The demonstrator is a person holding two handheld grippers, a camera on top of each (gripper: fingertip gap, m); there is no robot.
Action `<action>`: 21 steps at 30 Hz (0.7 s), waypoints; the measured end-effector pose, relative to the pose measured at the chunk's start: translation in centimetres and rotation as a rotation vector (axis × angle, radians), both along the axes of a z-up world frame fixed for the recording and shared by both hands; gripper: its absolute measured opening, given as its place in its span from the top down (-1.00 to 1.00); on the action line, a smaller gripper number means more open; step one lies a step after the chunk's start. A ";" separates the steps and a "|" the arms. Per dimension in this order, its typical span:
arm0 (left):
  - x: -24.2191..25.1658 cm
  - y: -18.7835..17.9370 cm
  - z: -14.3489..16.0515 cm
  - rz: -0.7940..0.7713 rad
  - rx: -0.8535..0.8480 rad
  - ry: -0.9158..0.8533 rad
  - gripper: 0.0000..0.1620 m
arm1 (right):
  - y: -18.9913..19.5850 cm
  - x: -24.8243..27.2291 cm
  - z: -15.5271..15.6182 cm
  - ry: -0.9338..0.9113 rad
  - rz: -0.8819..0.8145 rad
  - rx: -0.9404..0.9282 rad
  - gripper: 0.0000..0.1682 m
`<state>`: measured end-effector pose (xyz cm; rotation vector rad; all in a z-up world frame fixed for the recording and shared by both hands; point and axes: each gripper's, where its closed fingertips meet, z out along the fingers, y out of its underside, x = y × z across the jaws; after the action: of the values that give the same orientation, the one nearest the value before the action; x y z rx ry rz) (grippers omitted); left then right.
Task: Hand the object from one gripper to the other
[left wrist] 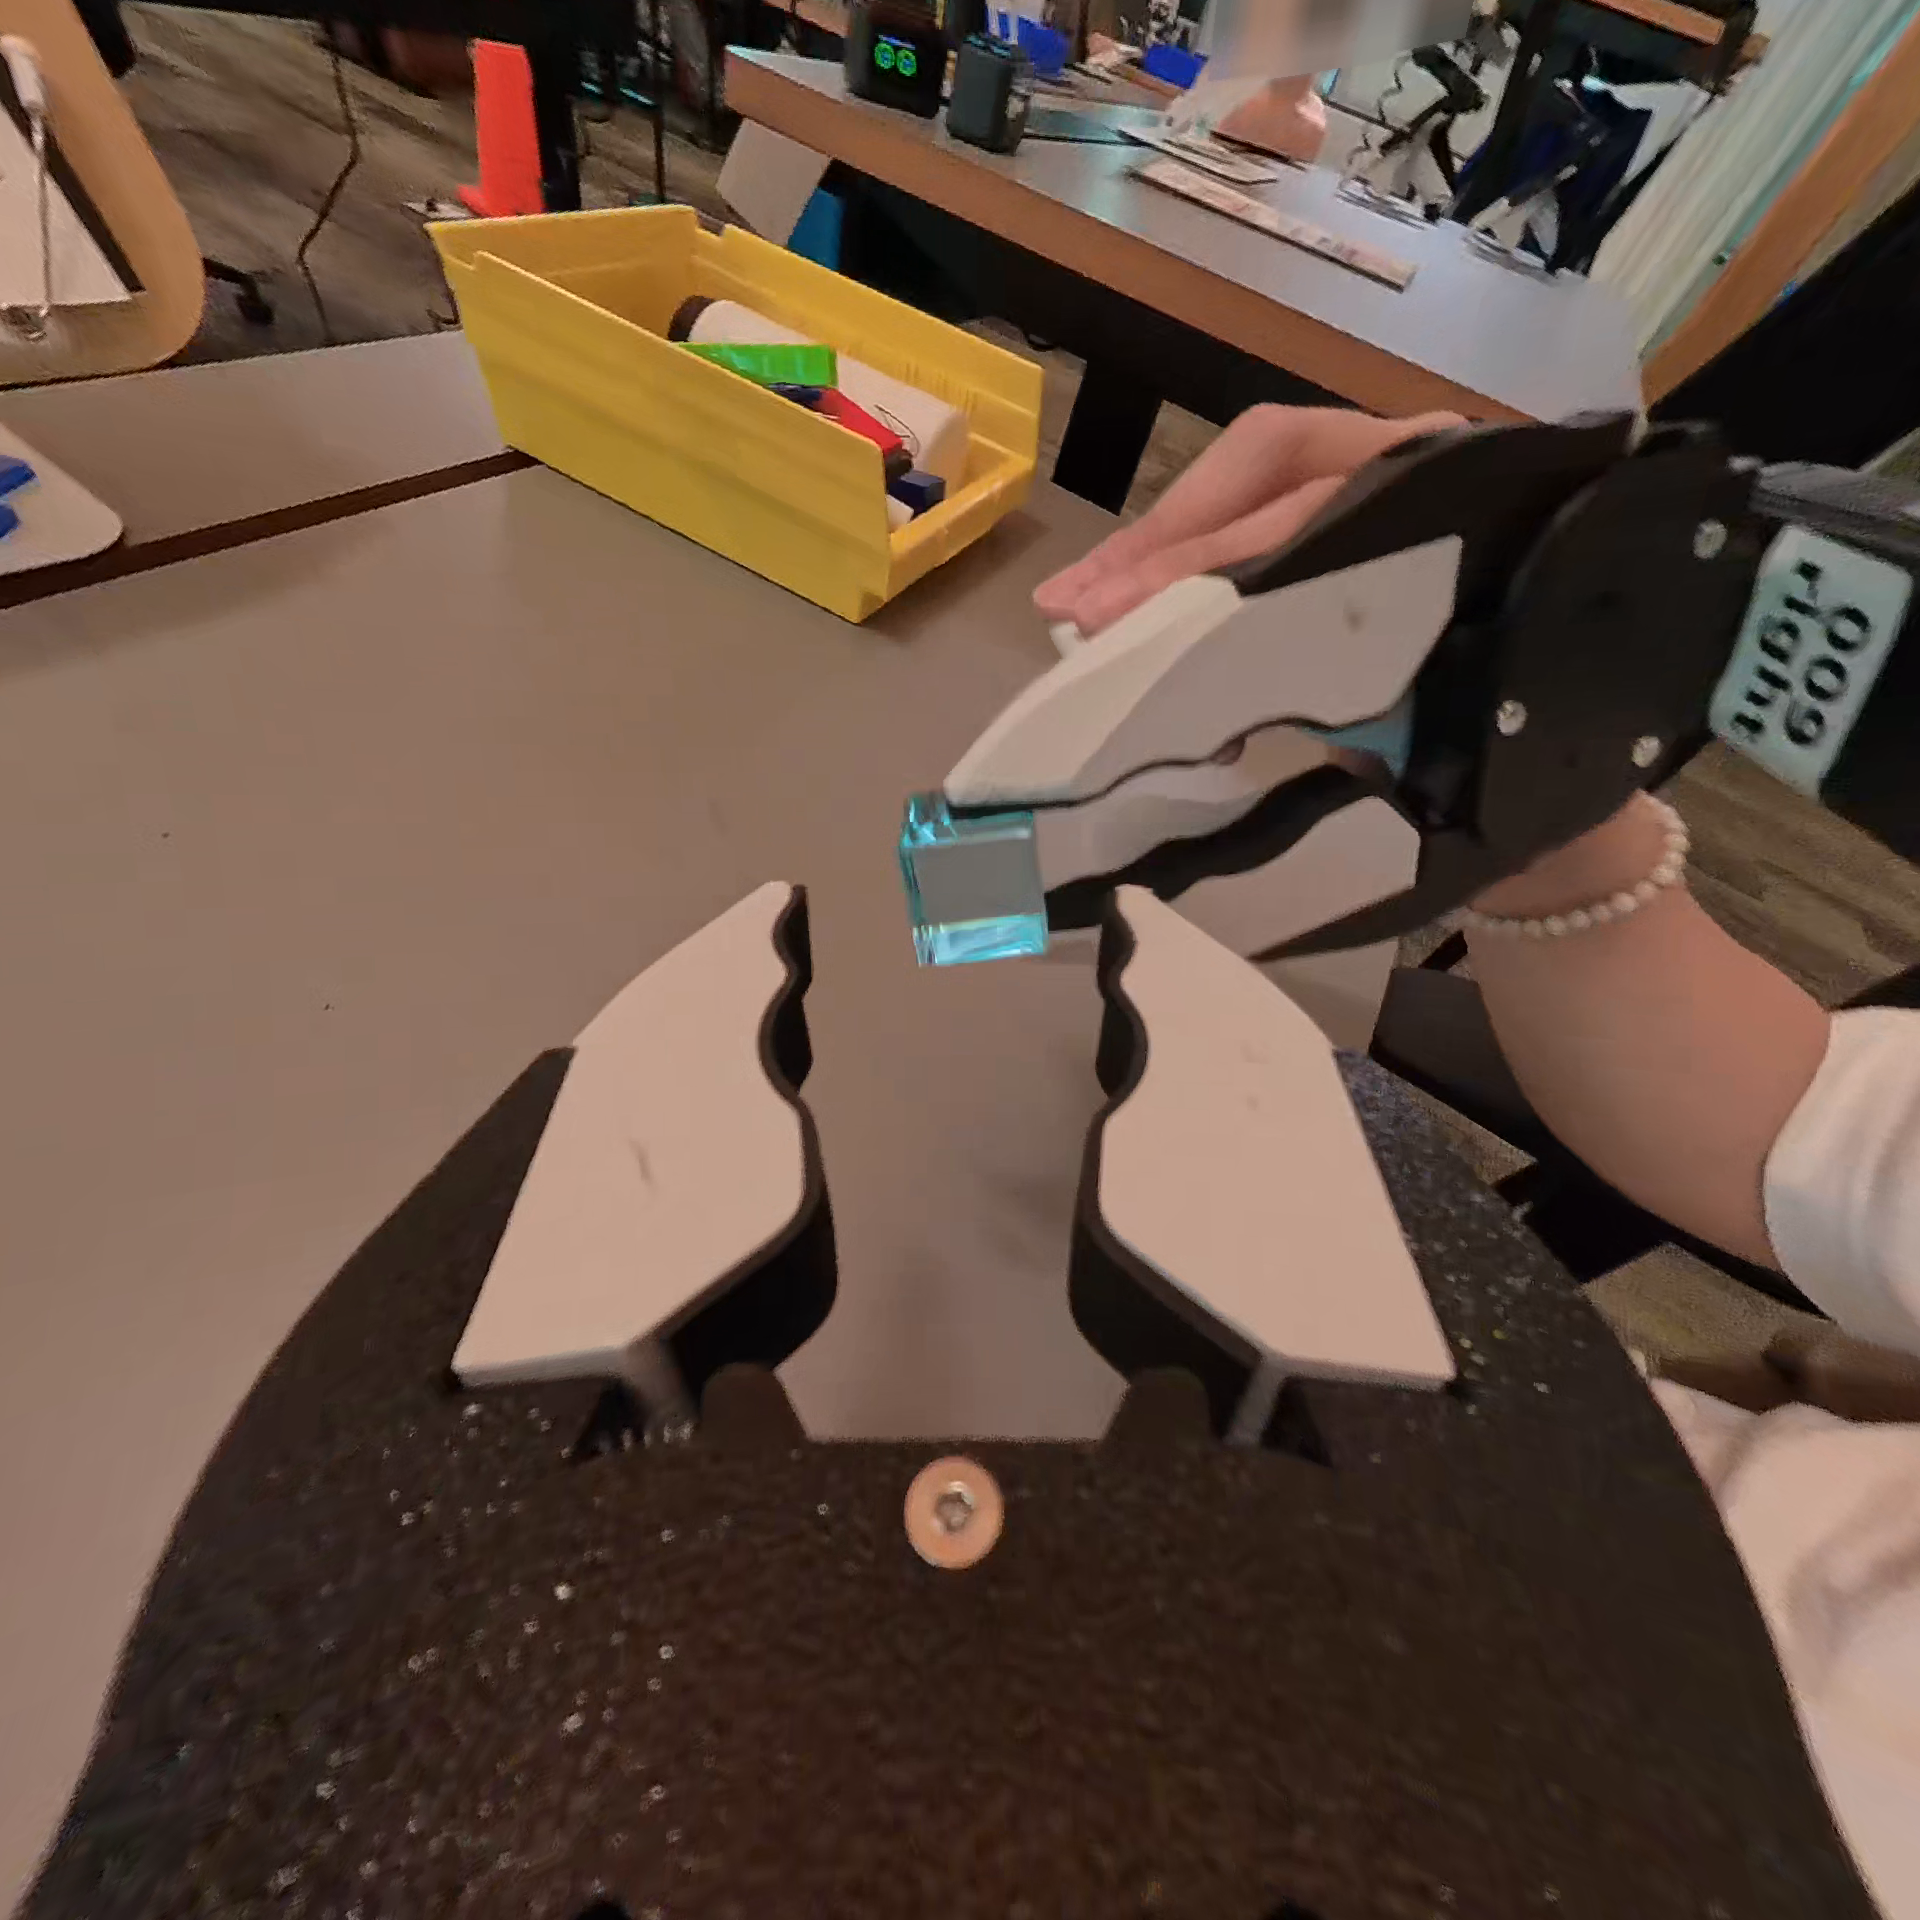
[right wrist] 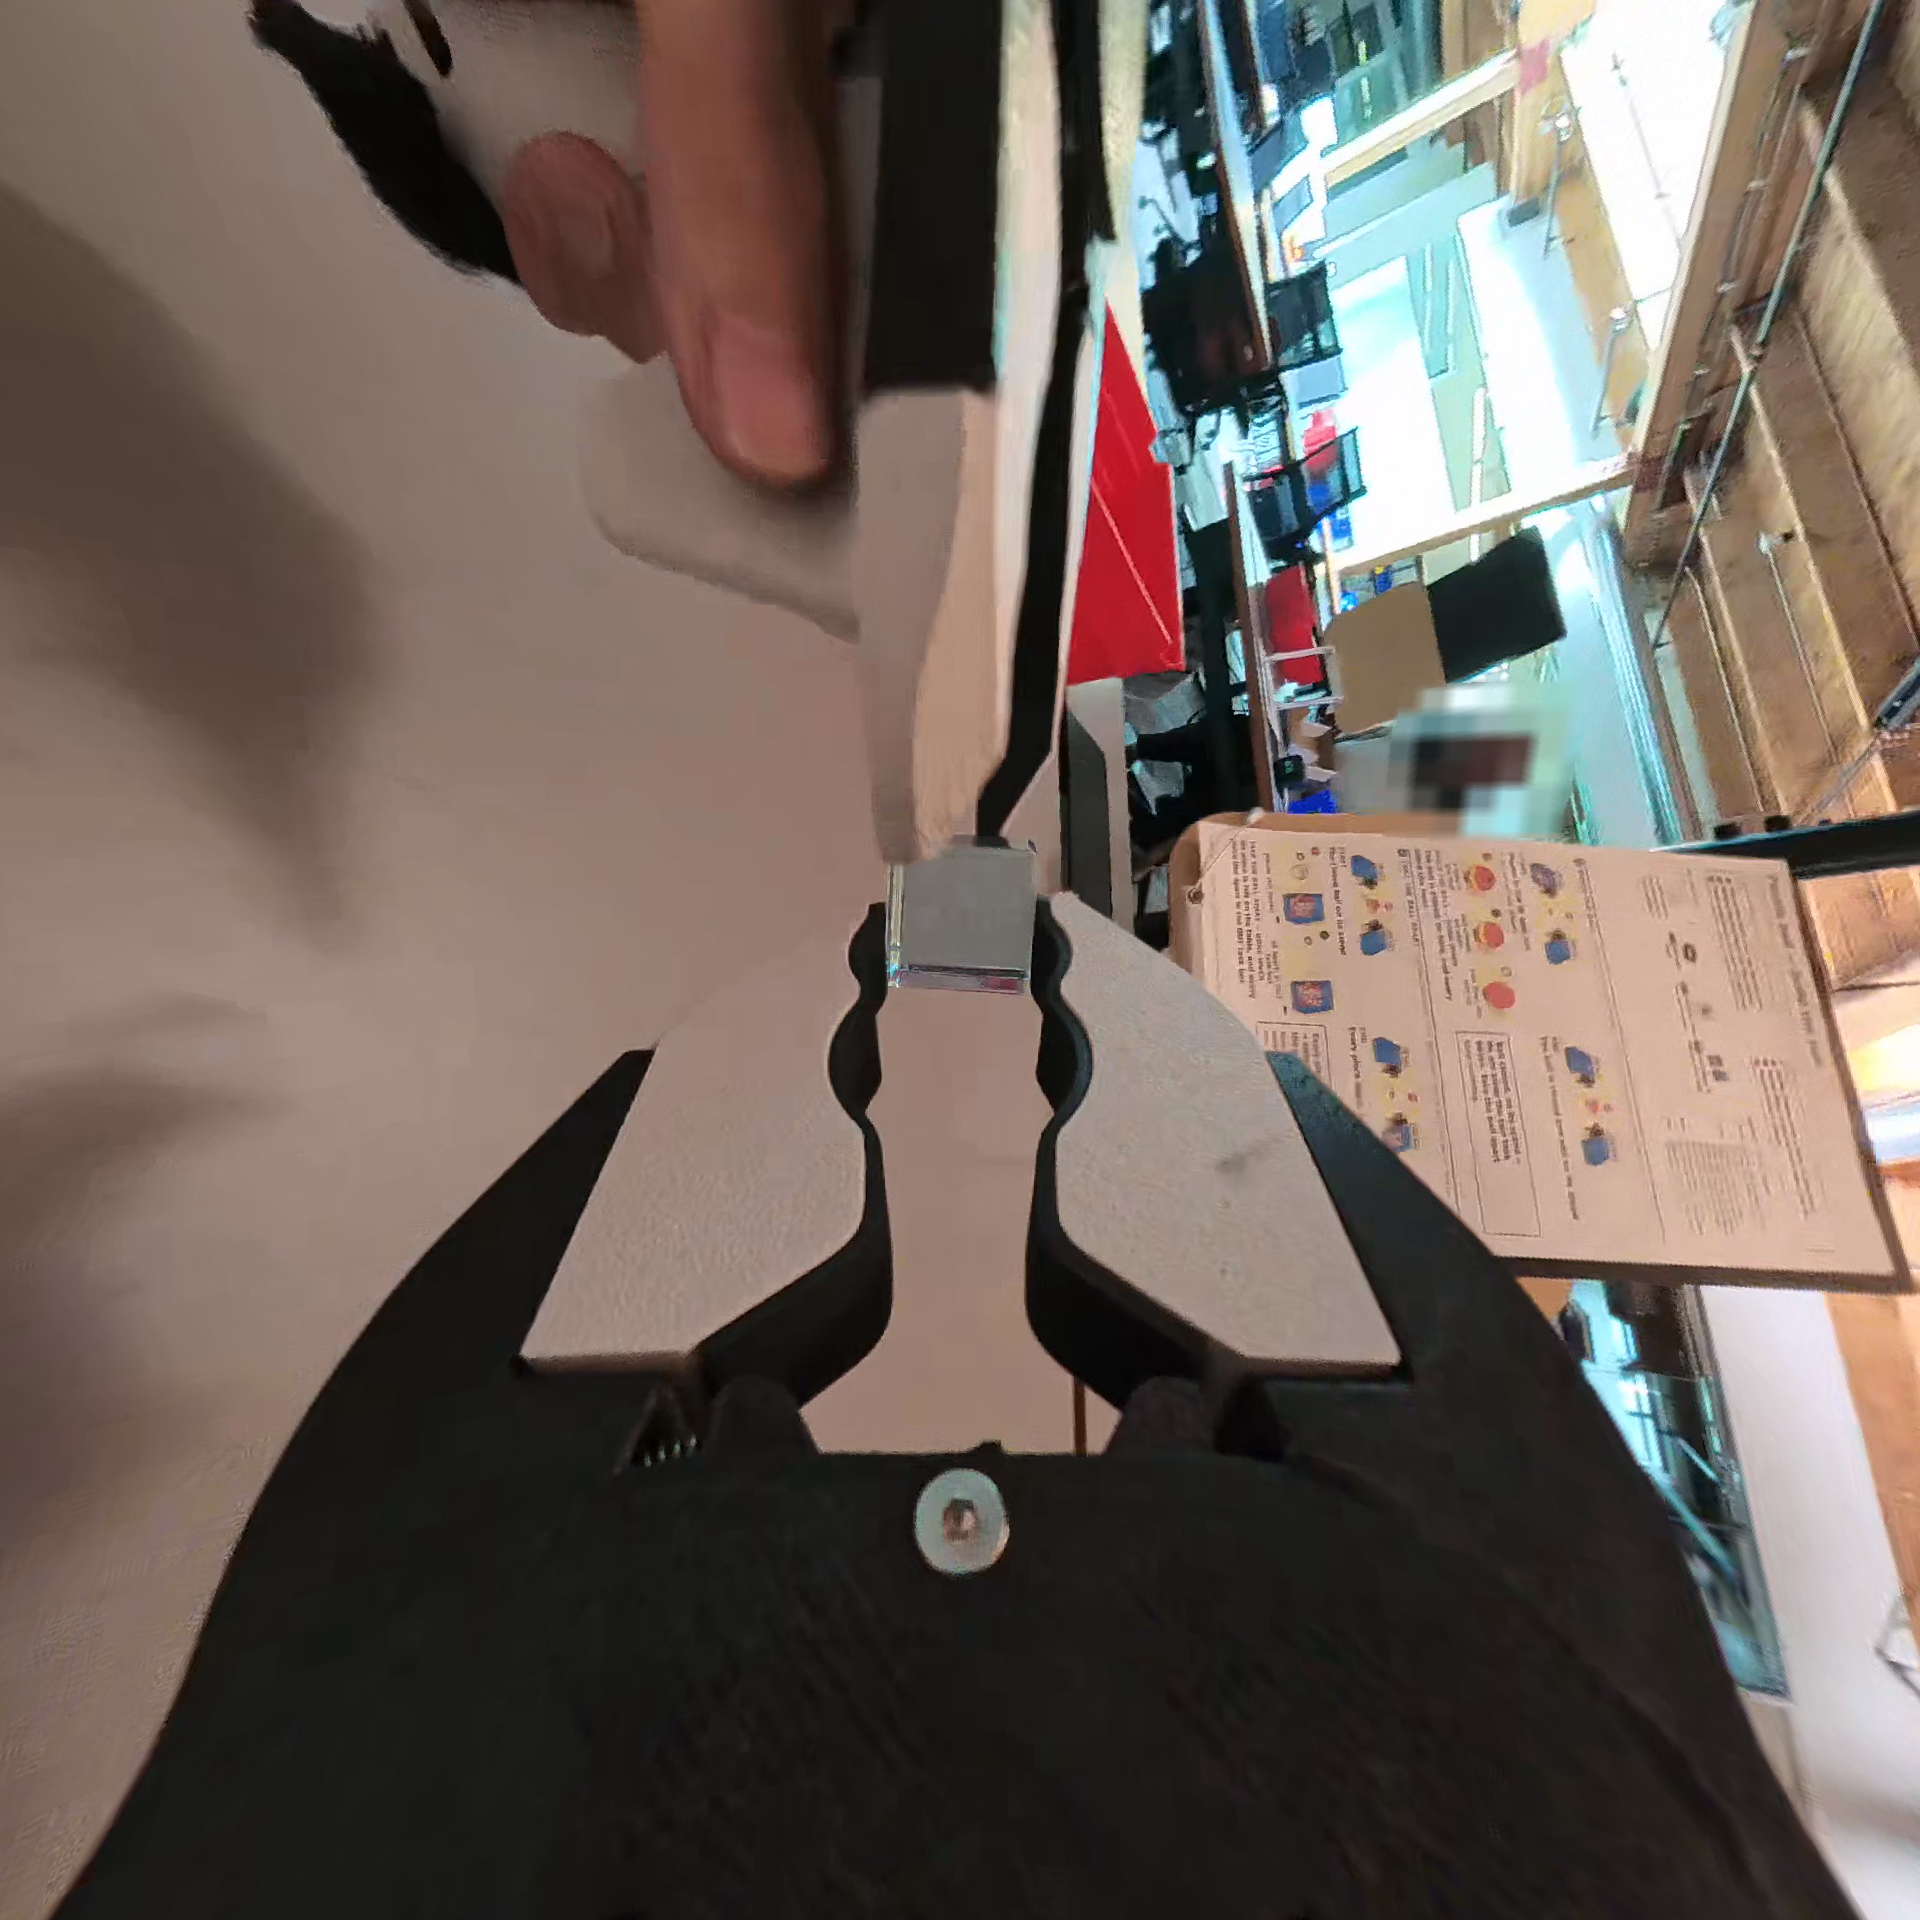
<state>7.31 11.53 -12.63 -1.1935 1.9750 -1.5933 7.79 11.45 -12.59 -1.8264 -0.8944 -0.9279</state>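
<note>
A small clear cube with a cyan tint point(left wrist: 971, 883) is held in the air above the grey table point(left wrist: 312, 831). My right gripper point(left wrist: 1023, 847) comes in from the right and is shut on it, one finger above and one below. In the right wrist view the cube point(right wrist: 961, 925) sits clamped between the right gripper's tips point(right wrist: 961, 920). My left gripper point(left wrist: 951, 914) is open, and the cube sits between its tips, nearer the right-hand finger, with gaps on both sides. A left finger point(right wrist: 914, 644) shows in the right wrist view, reaching down to the cube.
A yellow bin point(left wrist: 727, 457) with several small items stands on the table's far side. An orange cone point(left wrist: 506, 125) and another table point(left wrist: 1247, 229) lie beyond. A person's hand point(left wrist: 1226, 499) holds the right gripper. A printed sheet point(right wrist: 1558, 1060) hangs at the right.
</note>
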 end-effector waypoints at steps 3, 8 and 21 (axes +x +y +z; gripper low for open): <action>0.3 -0.3 -0.8 0.000 -0.029 0.033 0.59 | 0.6 -0.3 -0.4 -0.071 -0.002 -0.022 0.69; 0.8 -0.1 -1.6 -0.031 -0.023 0.006 0.67 | 0.9 0.1 -1.3 -0.109 -0.031 -0.055 0.69; -0.2 1.1 3.9 -0.097 0.065 -0.632 0.68 | 0.7 -2.2 1.8 1.436 0.063 0.098 -0.02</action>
<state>7.12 12.64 -8.73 -0.4783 1.6597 -1.6682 5.61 12.13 -10.78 -1.7727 0.0303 0.4595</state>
